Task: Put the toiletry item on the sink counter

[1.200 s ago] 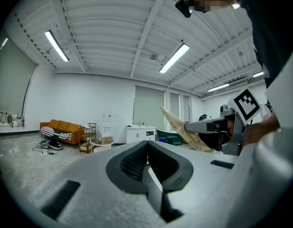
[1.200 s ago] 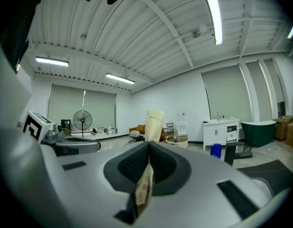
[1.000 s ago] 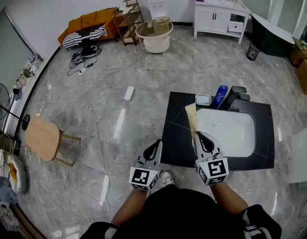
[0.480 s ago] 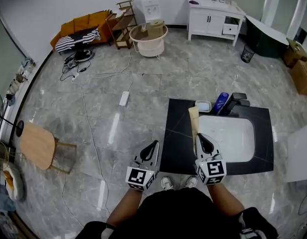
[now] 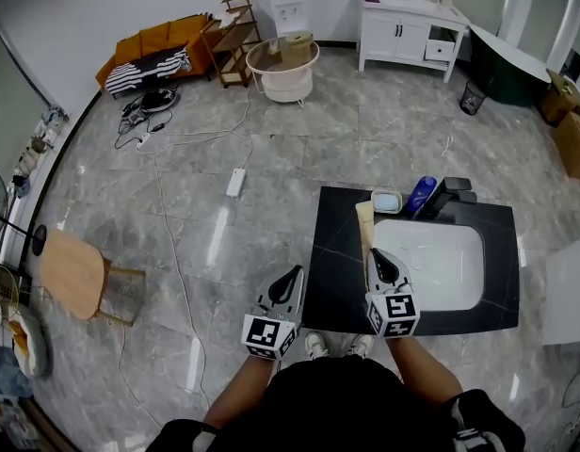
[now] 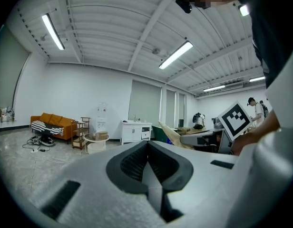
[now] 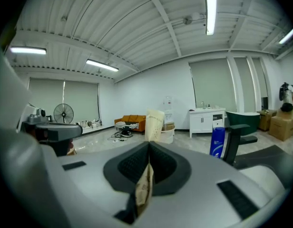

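Two grippers are out front, but only the right gripper [image 5: 378, 258] has work. Its fingers are clamped on the tail of a flat beige tube [image 5: 364, 222], which pokes forward over the black bench [image 5: 333, 252] beside the white basin [image 5: 431, 252]. Whether the tube touches the top, I can't tell. The left gripper [image 5: 292, 277] hangs off the bench's edge, fingers pressed together on nothing. This looks like the placing step. Next I'd expect the tube to be laid flat on the bare strip, short of the soap dish [image 5: 386, 201] and blue bottle [image 5: 420, 193], then released.
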A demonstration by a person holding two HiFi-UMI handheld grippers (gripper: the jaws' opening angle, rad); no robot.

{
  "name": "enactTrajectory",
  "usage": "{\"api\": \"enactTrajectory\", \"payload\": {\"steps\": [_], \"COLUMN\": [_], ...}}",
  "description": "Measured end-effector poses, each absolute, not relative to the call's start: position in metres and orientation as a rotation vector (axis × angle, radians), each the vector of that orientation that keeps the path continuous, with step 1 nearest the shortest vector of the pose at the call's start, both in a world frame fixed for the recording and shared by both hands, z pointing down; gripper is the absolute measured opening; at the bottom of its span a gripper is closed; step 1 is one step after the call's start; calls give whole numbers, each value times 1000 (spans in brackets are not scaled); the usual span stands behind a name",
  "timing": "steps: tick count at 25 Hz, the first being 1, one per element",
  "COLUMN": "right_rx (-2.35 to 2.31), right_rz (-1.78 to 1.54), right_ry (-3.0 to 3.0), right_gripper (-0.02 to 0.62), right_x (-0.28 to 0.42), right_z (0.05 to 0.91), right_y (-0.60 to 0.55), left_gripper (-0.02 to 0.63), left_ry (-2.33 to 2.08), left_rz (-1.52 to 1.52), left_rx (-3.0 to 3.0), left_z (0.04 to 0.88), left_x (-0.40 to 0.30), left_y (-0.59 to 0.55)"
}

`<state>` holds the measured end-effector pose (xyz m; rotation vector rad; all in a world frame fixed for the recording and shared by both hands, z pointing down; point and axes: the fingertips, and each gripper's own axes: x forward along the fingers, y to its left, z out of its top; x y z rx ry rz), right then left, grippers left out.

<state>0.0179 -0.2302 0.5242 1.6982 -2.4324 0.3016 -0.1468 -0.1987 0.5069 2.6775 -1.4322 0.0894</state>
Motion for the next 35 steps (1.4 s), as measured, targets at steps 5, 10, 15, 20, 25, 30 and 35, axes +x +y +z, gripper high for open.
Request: {"api": "enactTrajectory", "payload": {"steps": [5,10,15,20,25,30,35], "right_rx": [1681,1634,1606,1558,1552,1563,1541], "right_rz": [422,500,571,625,638,709,726], "right_ry": [-2385,-2285,-2168,-2081,-1985,-1952,-1973], "right_gripper": [9,9,8,8,8,8,33], "right_x": [14,12,18,10,14,17,15], "right_z": [561,613,665,703,725,737,735], "right_y": [-245,-257,-267,-267,-273,-275,-276], "left_gripper": [8,8,8,8,8,8,8], "left_ry": [-1413,-1398,-1413,-1421,-1437,-1461,-1462], "left_rz": [110,143,155,191,202,257,268], "left_rx": [2686,2678,2676,2650,2645,2604,2577], "left_z": [512,521,525,537,536,547,553], "left_x": [-145,-147,-151,-159,-164,-176,-176], "left_y": [-206,-208,-210,-206,-204,-200,-197]}}
